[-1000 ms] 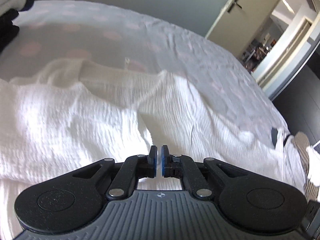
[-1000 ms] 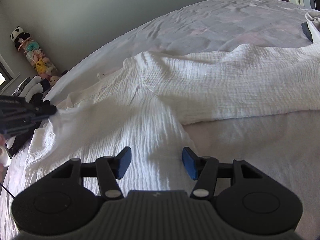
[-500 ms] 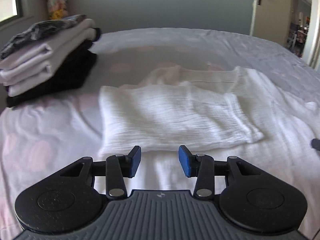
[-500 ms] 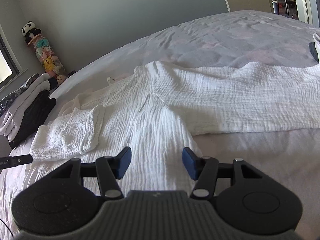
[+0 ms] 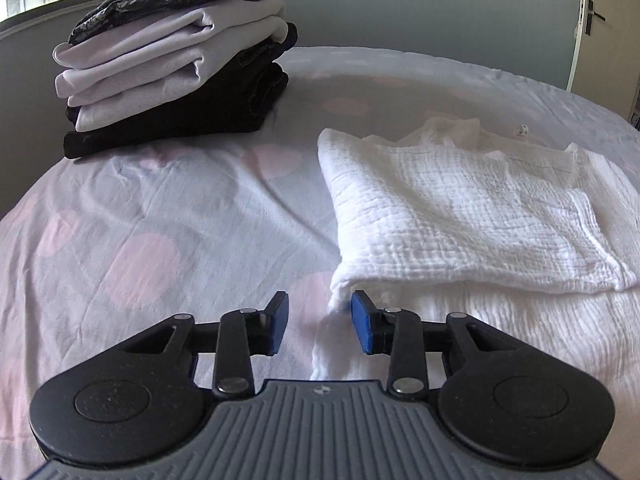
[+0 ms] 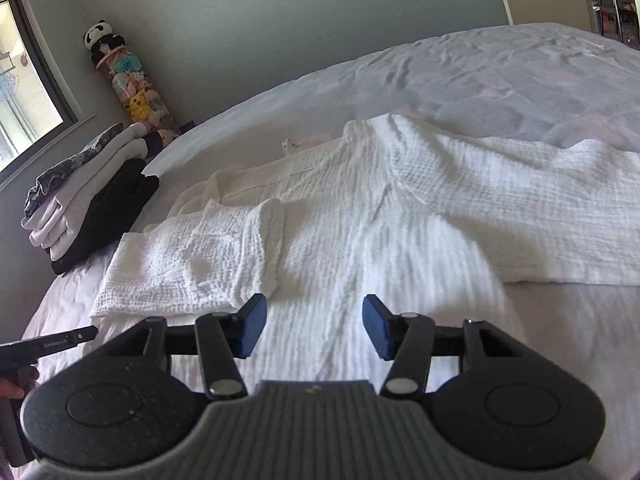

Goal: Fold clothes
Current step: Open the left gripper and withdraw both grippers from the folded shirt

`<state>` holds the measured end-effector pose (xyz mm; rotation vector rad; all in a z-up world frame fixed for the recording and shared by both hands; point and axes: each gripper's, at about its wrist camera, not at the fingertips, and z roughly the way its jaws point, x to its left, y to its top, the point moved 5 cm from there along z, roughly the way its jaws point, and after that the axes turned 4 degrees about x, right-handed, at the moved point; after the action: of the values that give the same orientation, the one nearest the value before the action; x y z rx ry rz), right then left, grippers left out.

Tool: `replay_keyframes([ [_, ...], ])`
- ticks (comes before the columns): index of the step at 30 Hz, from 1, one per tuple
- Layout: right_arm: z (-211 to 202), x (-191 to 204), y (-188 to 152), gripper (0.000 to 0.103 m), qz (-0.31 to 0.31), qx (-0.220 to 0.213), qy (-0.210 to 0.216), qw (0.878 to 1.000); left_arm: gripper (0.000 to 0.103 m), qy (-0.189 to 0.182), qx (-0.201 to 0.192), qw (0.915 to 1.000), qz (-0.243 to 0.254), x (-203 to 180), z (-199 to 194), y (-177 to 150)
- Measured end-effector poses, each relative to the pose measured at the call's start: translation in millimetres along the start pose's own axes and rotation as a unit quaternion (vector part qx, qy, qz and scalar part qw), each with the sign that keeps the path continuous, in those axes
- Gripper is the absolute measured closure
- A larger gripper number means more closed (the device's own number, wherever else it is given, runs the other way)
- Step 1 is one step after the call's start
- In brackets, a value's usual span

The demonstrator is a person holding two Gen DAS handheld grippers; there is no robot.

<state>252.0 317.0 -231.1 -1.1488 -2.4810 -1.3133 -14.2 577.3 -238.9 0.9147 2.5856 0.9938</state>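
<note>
A white crinkled garment (image 6: 400, 216) lies spread on the bed. Its left sleeve (image 5: 460, 216) is folded inward over the body and also shows in the right wrist view (image 6: 192, 264). Its other sleeve (image 6: 540, 200) stretches out to the right. My left gripper (image 5: 319, 322) is open and empty, low at the garment's left edge just below the folded sleeve. My right gripper (image 6: 314, 330) is open and empty above the garment's middle. The left gripper's side (image 6: 44, 346) shows at the far left of the right wrist view.
A stack of folded clothes (image 5: 172, 64), black, pale and patterned, sits at the bed's far left corner, also in the right wrist view (image 6: 92, 208). The bedsheet (image 5: 140, 232) is white with pink dots. Plush toys (image 6: 132, 88) stand by the wall. A door (image 5: 600, 28) stands far right.
My left gripper opened, letting go of the sleeve, which now lies folded over the body, and pulled back left to the garment's edge. My right gripper stayed open and barely moved.
</note>
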Motion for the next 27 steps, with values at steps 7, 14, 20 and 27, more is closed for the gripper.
replay_keyframes([
  [7,61,25,6,0.054,0.015,0.035,-0.001,0.999,0.081,-0.004,0.014,0.9999,0.008,0,8,-4],
  [14,68,40,13,0.097,-0.086,0.015,-0.071,0.994,0.081,0.014,0.009,0.9995,0.026,-7,10,-8],
  [20,73,28,13,0.100,-0.091,0.040,-0.118,0.988,0.081,0.011,-0.012,0.9997,0.019,-4,11,-14],
  [27,29,19,19,0.094,-0.123,0.022,-0.136,0.983,0.077,0.030,-0.051,0.9979,0.026,-9,6,-22],
])
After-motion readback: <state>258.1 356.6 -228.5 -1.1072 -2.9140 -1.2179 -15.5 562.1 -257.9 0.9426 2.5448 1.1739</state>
